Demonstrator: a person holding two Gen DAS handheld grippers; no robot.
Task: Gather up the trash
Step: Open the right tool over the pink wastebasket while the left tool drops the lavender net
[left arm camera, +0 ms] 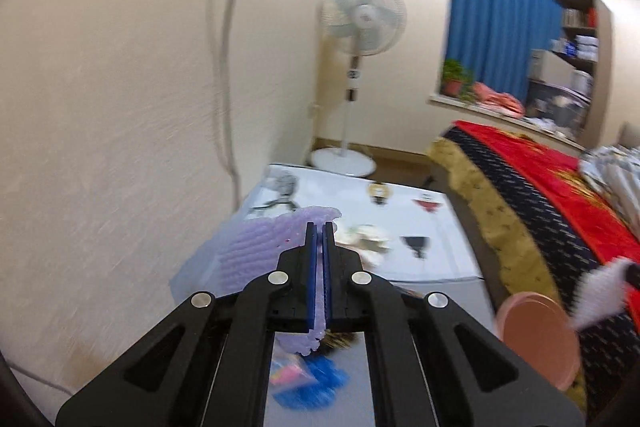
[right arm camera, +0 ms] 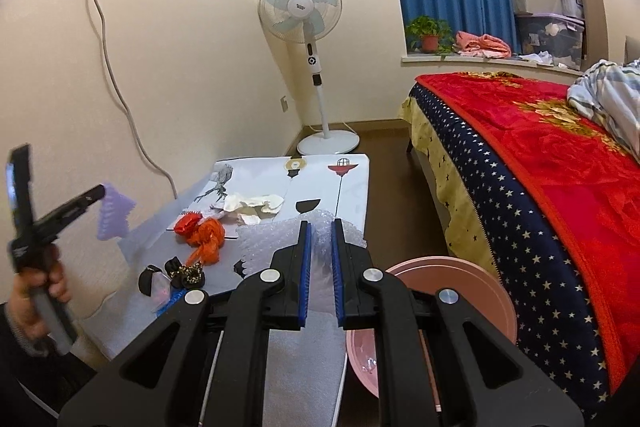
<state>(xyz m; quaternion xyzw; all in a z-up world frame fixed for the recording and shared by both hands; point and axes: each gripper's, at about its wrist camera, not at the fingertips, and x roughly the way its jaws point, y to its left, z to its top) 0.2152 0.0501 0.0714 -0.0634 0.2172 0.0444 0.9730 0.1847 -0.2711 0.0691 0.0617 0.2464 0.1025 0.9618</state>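
My left gripper (left arm camera: 319,227) is shut on a purple foam net sleeve (left arm camera: 264,247) and holds it in the air above the low table's left side; it also shows in the right wrist view (right arm camera: 115,215). My right gripper (right arm camera: 320,227) is partly open, with a sheet of clear bubble wrap (right arm camera: 272,239) between its fingers over the table (right arm camera: 352,179). Crumpled white paper (right arm camera: 252,207), an orange plastic scrap (right arm camera: 208,235) and a red wrapper (right arm camera: 187,223) lie on the table. A pink basin (right arm camera: 460,287) stands on the floor to the table's right.
A bed with a red and star-patterned blanket (right arm camera: 540,167) fills the right side. A standing fan (right arm camera: 316,39) is in the far corner. Small black items (right arm camera: 184,273) and a blue wrapper (left arm camera: 316,383) lie near the table's front. A cable (right arm camera: 120,95) hangs on the left wall.
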